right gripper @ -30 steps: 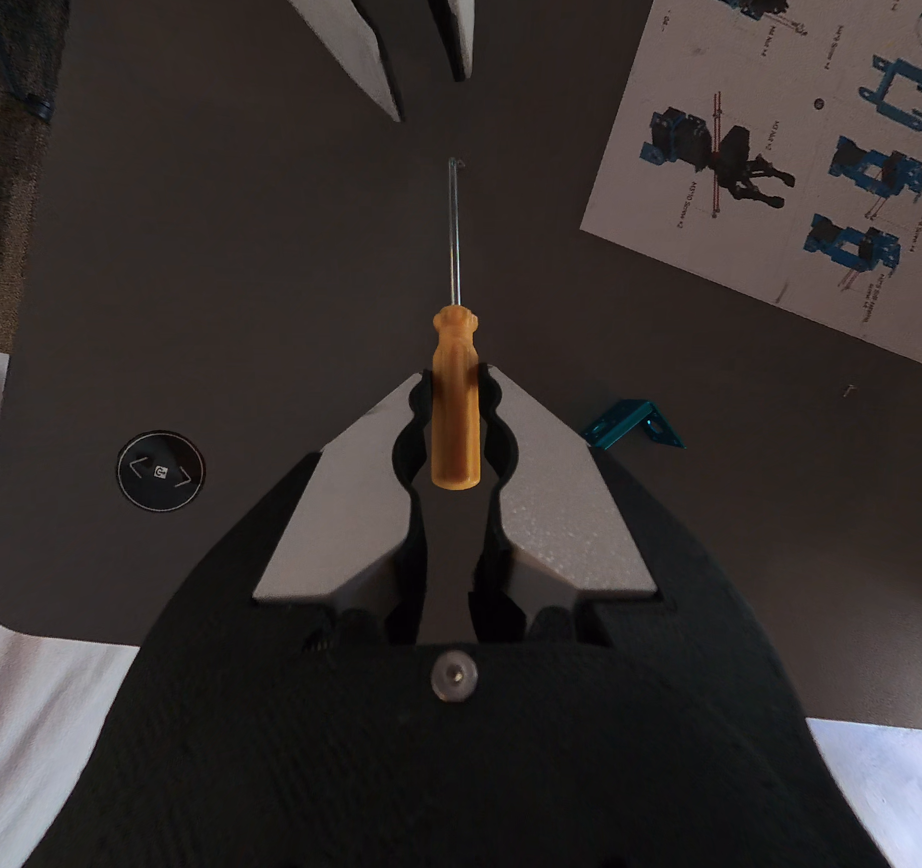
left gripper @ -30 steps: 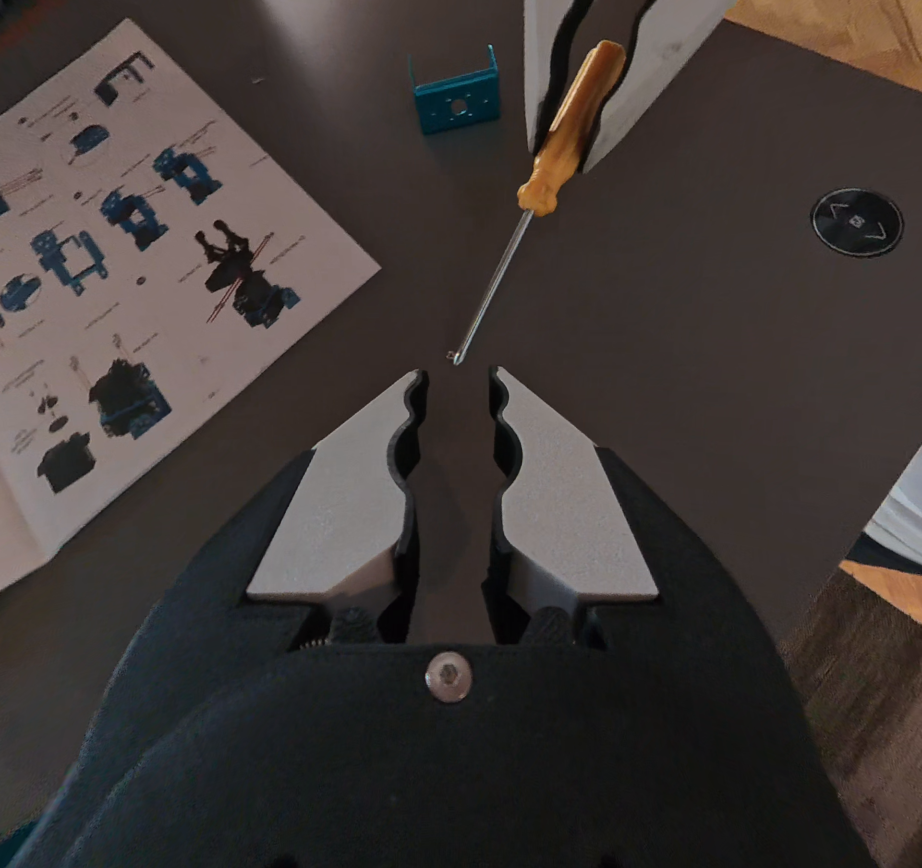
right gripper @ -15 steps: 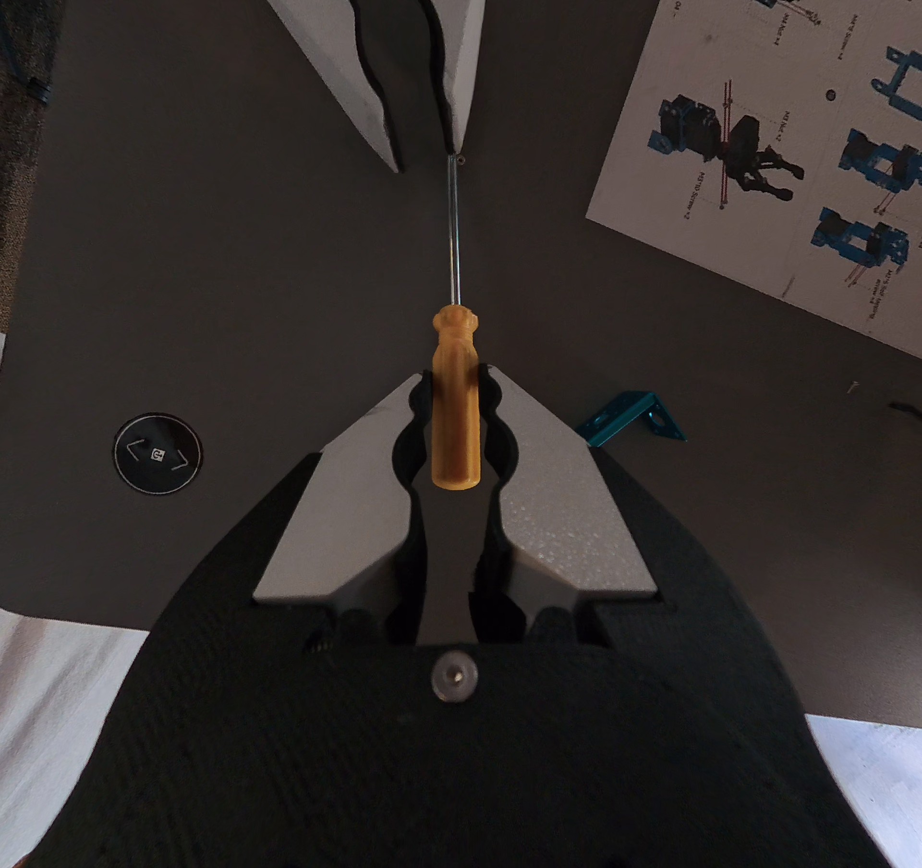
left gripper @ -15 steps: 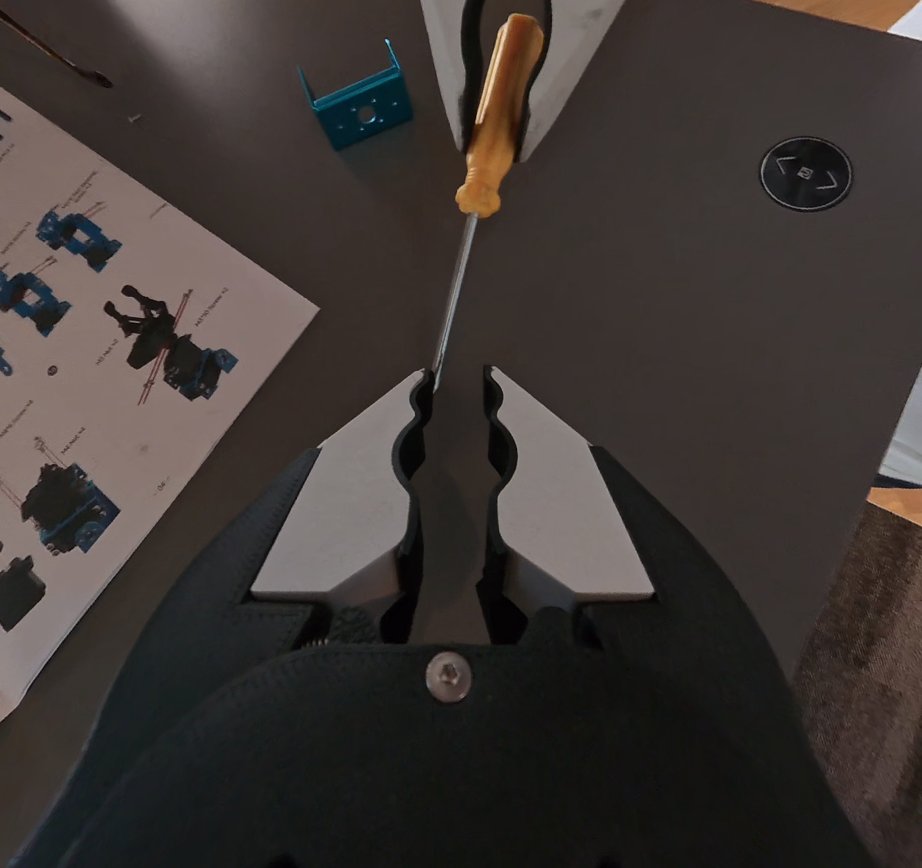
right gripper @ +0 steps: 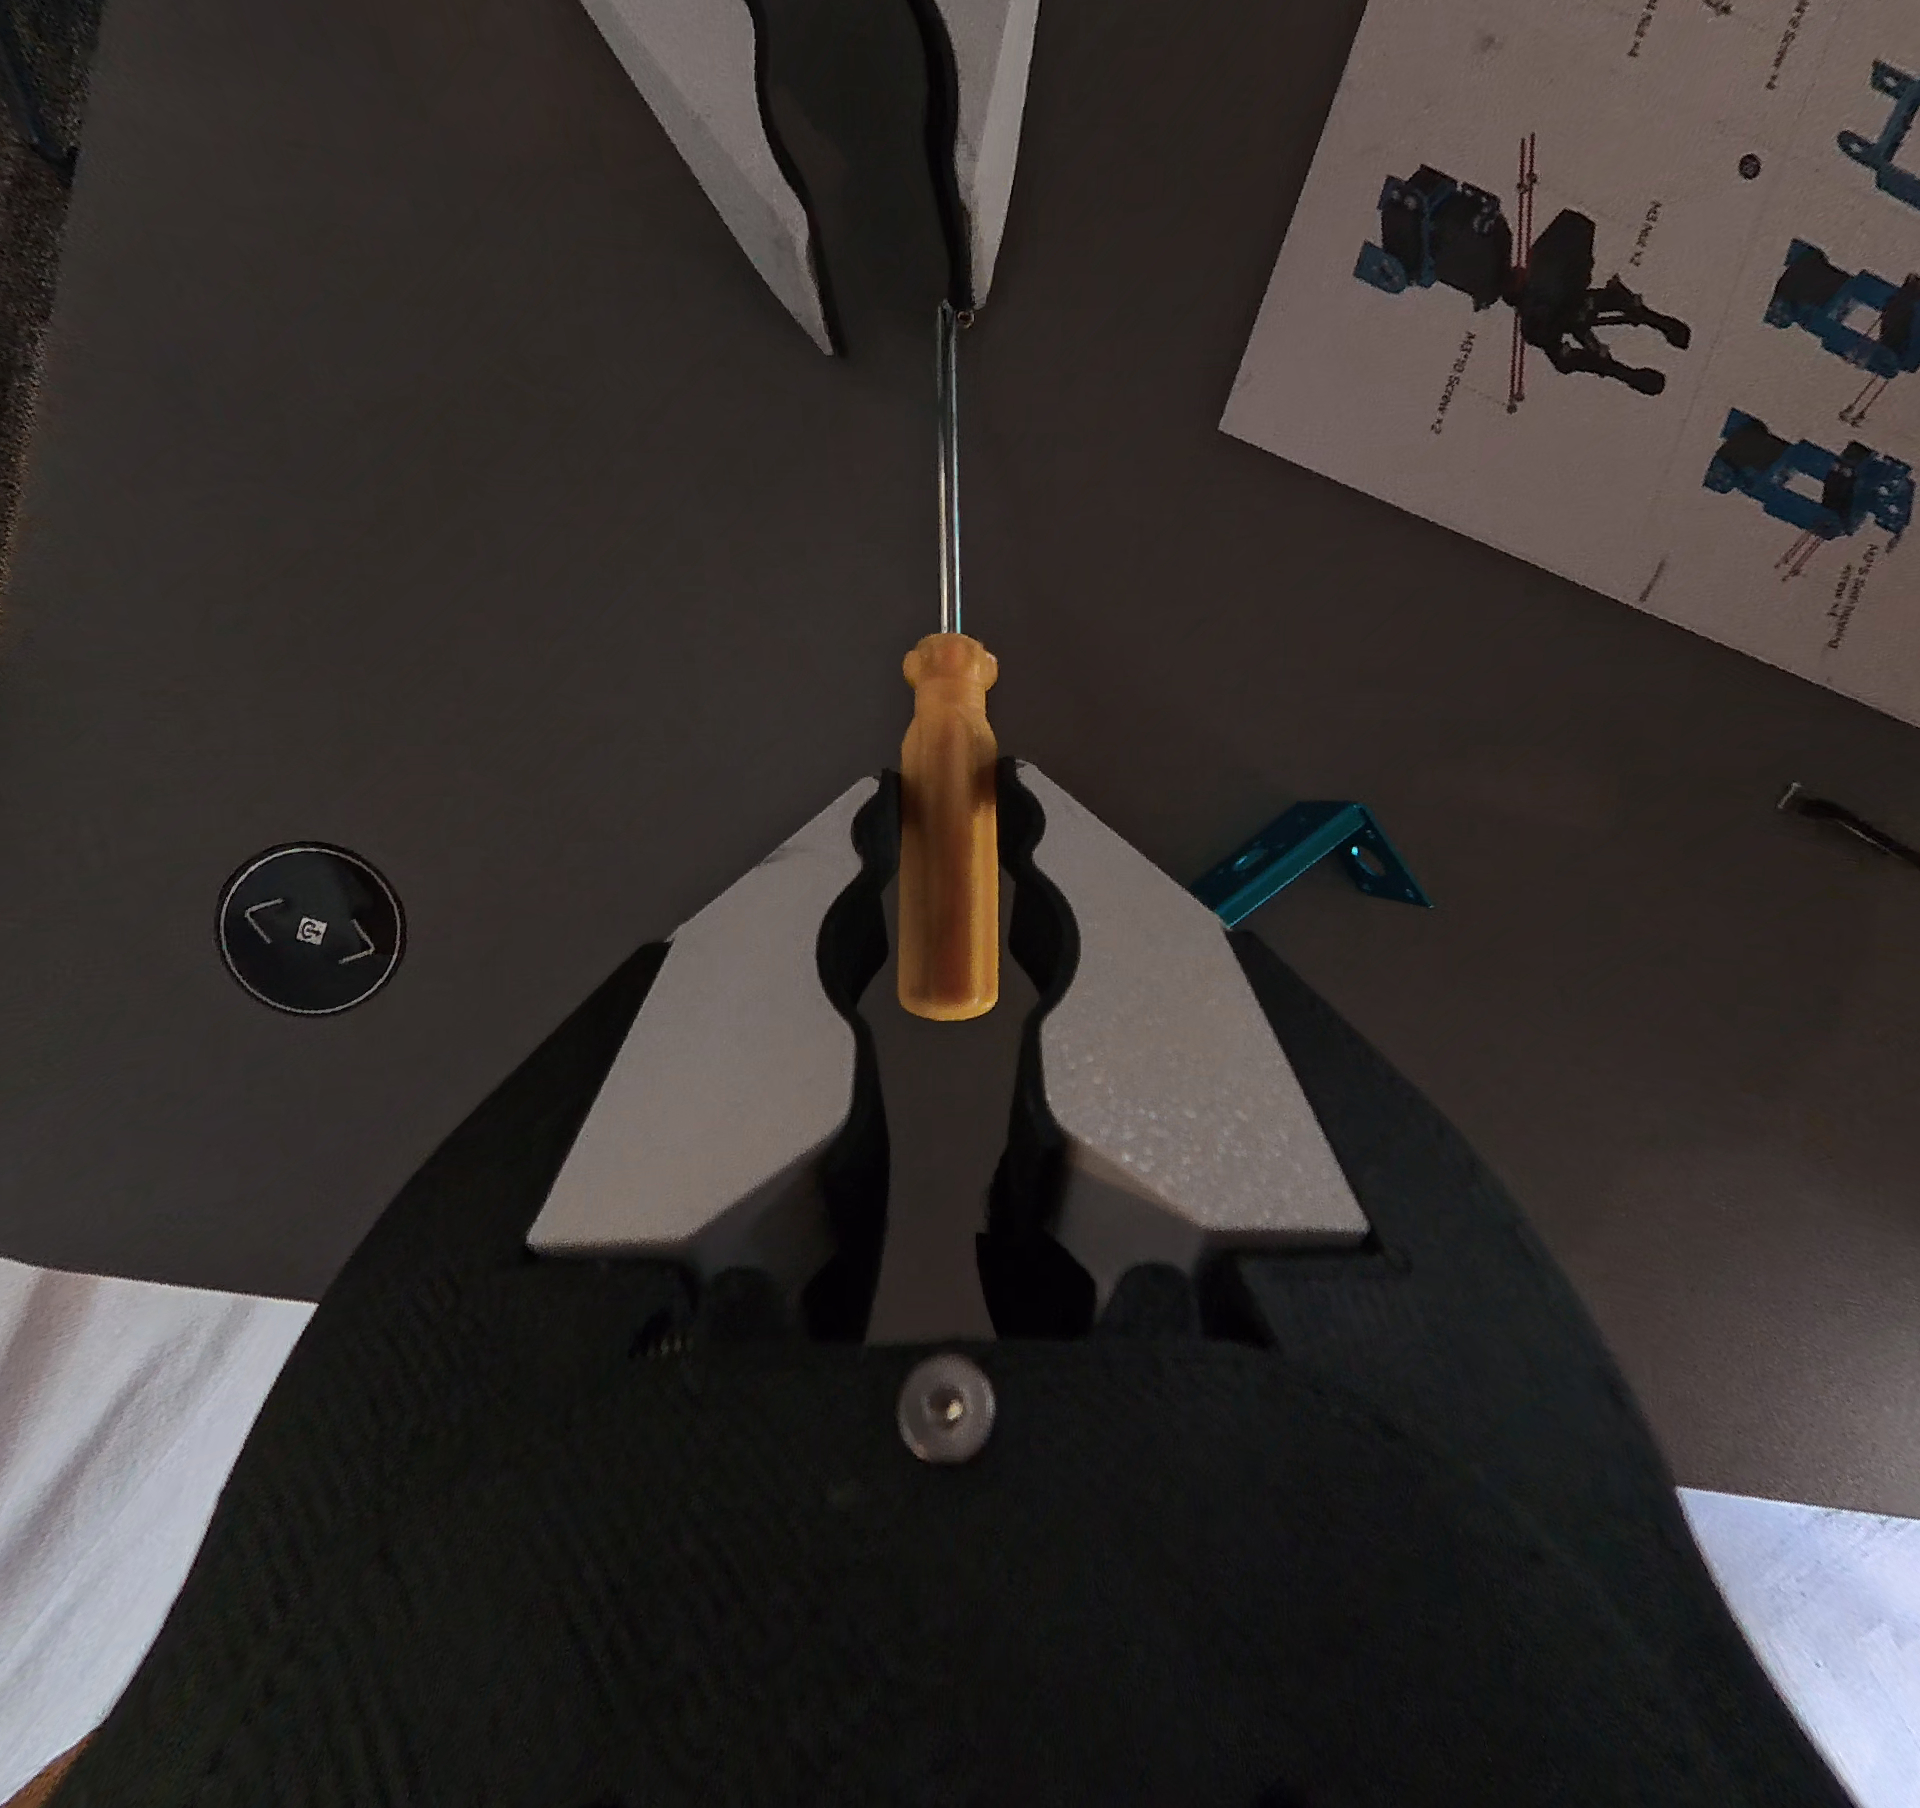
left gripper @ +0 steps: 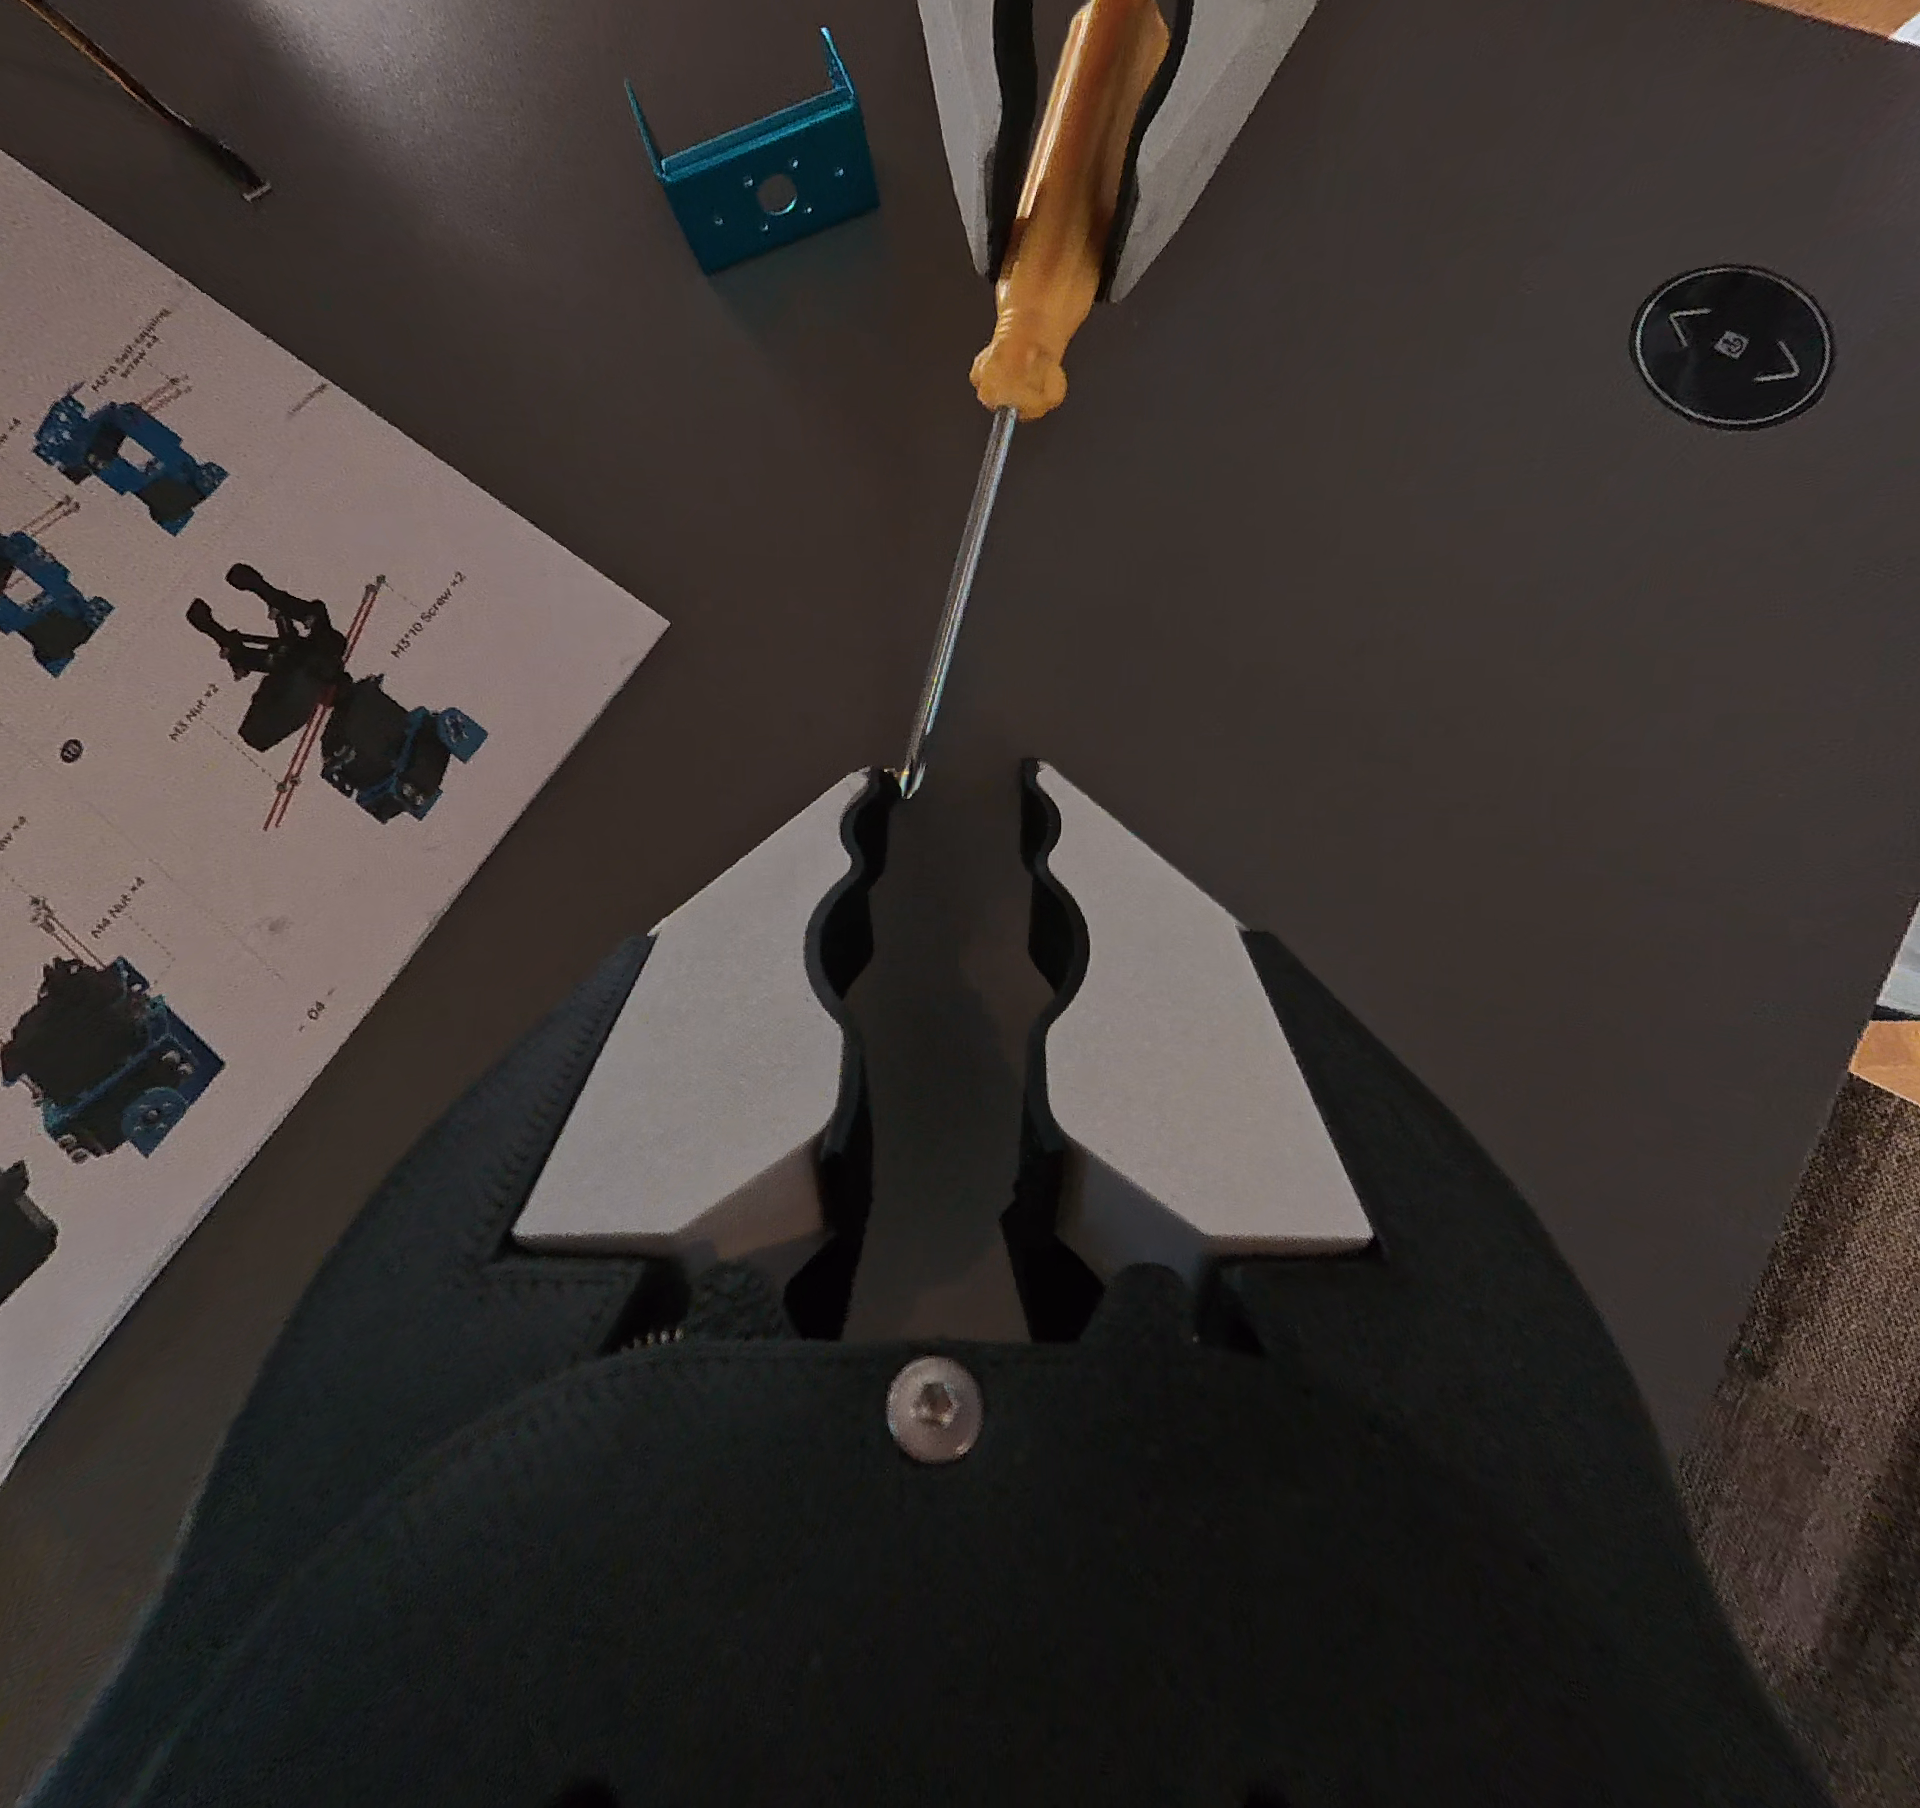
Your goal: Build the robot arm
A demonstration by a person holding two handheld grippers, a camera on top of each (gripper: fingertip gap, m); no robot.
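My right gripper (right gripper: 948, 782) is shut on the amber handle of a small screwdriver (right gripper: 948, 823), which points straight ahead over the dark table (right gripper: 416, 511). It also shows in the left wrist view (left gripper: 1081, 148), held by the right gripper (left gripper: 1049, 288) at the top. Its thin metal shaft (left gripper: 961, 595) reaches my left gripper (left gripper: 948, 776), which is open and empty. The shaft's tip touches the inner edge of the left finger (left gripper: 868, 797). In the right wrist view the left gripper (right gripper: 899, 319) hangs at the top, with the tip at its right finger.
A blue metal U-bracket (left gripper: 764, 174) stands on the table beside the right gripper, also seen in the right wrist view (right gripper: 1309, 854). A white instruction sheet (left gripper: 260, 719) lies to the left. A round black control button (left gripper: 1730, 345) sits in the table. The table edge and carpet (left gripper: 1818, 1343) lie to the right. Left tips to right tips: about 9 cm. The blue metal U-bracket (left gripper: 764, 174) sits 5 cm or so from the ends of my right fingers.
The two grippers have come closer together. The screwdriver's tip, free in front of my left gripper a second ago, now rests against its left fingertip. The right gripper's hold is unchanged.
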